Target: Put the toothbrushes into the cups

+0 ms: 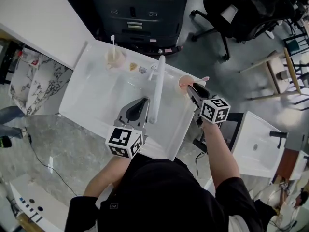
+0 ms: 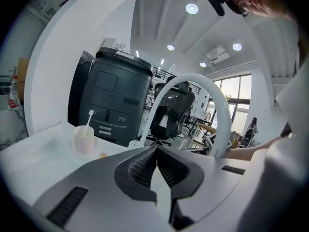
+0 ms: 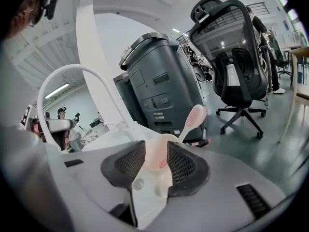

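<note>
A pale cup (image 1: 115, 58) (image 2: 84, 139) with a white toothbrush (image 1: 113, 43) (image 2: 89, 119) standing in it sits on the sink's far left corner. On the sink's right rim is a pink cup (image 1: 185, 82) (image 3: 157, 154), and a pink toothbrush (image 1: 203, 79) (image 3: 194, 117) leans out of it to the right. My right gripper (image 1: 191, 88) (image 3: 154, 147) is open just behind that cup, which shows in the gap between its jaws. Over the basin, my left gripper (image 1: 143, 101) (image 2: 156, 152) is shut with nothing in it.
The white sink (image 1: 91, 95) has a tall arched white faucet (image 1: 157, 88) (image 2: 212, 98) (image 3: 72, 74) between my grippers. Small bits (image 1: 137, 68) lie on its back ledge. Behind stand a dark grey machine (image 1: 140, 8) and a black office chair (image 1: 236, 8). A second basin (image 1: 256, 144) is at the right.
</note>
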`<state>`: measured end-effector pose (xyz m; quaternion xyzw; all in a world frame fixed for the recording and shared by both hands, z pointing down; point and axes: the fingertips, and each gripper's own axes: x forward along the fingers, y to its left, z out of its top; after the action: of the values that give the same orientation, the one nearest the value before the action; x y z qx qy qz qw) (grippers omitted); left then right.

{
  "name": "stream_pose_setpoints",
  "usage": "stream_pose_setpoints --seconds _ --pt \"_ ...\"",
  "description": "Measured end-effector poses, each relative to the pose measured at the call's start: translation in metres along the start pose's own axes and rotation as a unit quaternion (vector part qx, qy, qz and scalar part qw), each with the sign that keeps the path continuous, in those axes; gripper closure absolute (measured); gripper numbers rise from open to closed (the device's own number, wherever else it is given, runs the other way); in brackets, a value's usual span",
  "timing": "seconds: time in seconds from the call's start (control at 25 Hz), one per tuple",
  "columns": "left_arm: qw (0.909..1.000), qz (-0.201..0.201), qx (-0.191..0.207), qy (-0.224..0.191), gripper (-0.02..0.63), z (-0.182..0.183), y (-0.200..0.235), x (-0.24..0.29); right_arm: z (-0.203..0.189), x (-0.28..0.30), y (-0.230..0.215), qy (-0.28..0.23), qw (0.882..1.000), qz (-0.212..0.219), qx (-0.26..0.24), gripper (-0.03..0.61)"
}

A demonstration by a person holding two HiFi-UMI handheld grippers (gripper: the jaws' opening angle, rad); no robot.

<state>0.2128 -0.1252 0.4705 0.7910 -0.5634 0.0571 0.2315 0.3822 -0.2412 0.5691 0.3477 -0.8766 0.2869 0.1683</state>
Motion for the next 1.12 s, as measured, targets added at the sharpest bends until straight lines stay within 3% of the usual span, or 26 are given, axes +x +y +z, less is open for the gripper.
stream_pose_setpoints --seconds 0.2,0.4,0.72,0.92,1.04,1.12 --pt "0.9999 0.008 -0.001 -0.011 0.598 0.004 -0.001 -0.005 0.008 -0.016 0.003 -0.013 1.000 0.002 0.008 0.436" --pt "0.9993 0.028 0.009 -0.022 0.598 0.014 0.000 -0.013 0.030 -0.052 0.029 -0.059 0.998 0.019 0.020 0.436" --pt "0.9956 0.065 0.048 -0.048 0.598 0.044 -0.006 -0.041 0.079 -0.128 0.095 -0.135 0.987 0.091 -0.005 0.436" --pt "0.9938 0.046 0.068 -0.075 0.598 0.074 0.001 -0.061 0.101 -0.157 0.137 -0.178 0.978 0.105 -0.022 0.439" --pt "0.9930 0.029 0.079 -0.083 0.598 0.084 0.030 -0.064 0.115 -0.165 0.172 -0.210 0.972 0.106 -0.019 0.451" --pt "0.9919 0.019 0.092 -0.085 0.598 0.088 0.056 -0.066 0.134 -0.169 0.203 -0.234 0.967 0.086 -0.043 0.460"
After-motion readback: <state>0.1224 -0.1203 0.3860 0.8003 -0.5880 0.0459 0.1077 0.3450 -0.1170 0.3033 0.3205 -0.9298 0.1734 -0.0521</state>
